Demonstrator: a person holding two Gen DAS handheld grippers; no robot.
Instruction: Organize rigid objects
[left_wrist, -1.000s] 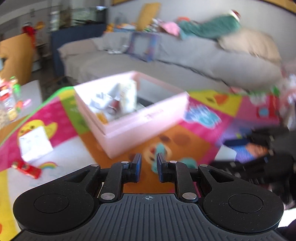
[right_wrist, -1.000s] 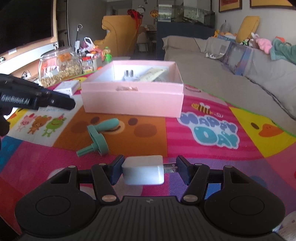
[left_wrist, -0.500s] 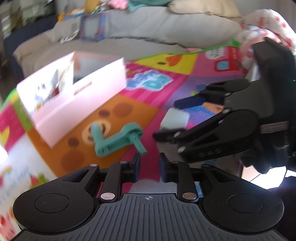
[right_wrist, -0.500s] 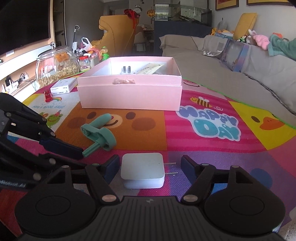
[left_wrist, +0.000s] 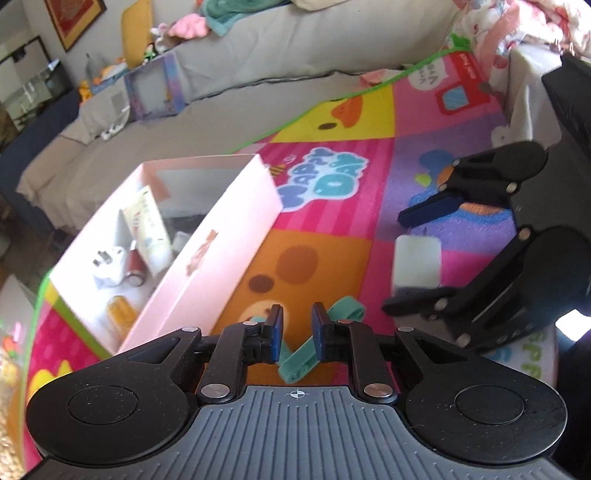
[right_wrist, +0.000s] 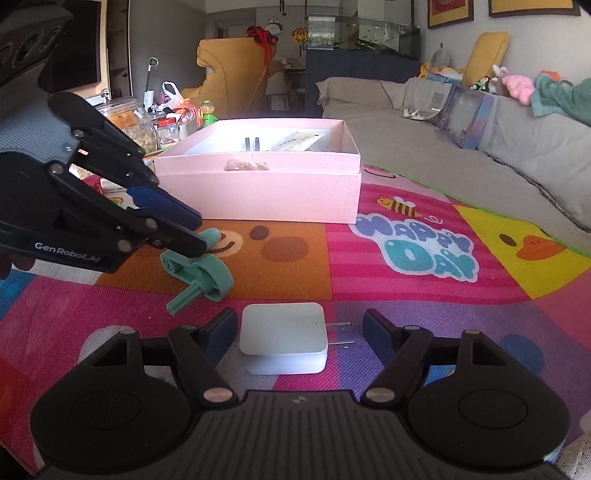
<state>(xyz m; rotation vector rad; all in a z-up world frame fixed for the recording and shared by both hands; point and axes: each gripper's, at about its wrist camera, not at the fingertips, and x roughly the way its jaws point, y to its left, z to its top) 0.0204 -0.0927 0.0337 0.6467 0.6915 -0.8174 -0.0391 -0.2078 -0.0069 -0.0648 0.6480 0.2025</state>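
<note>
Since a second ago your right gripper (right_wrist: 297, 328) has let go — jaws wide, white charger (right_wrist: 282, 341) on the mat between them, lower centre. Left gripper (left_wrist: 297, 326), narrowly open and empty, nears the teal piece (right_wrist: 197, 271); straddle it squarely first.

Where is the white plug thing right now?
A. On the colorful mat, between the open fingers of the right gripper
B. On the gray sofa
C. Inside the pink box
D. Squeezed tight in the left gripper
A: the white charger lies on the play mat, in the gap of the open right gripper, with neither finger touching it.
</note>
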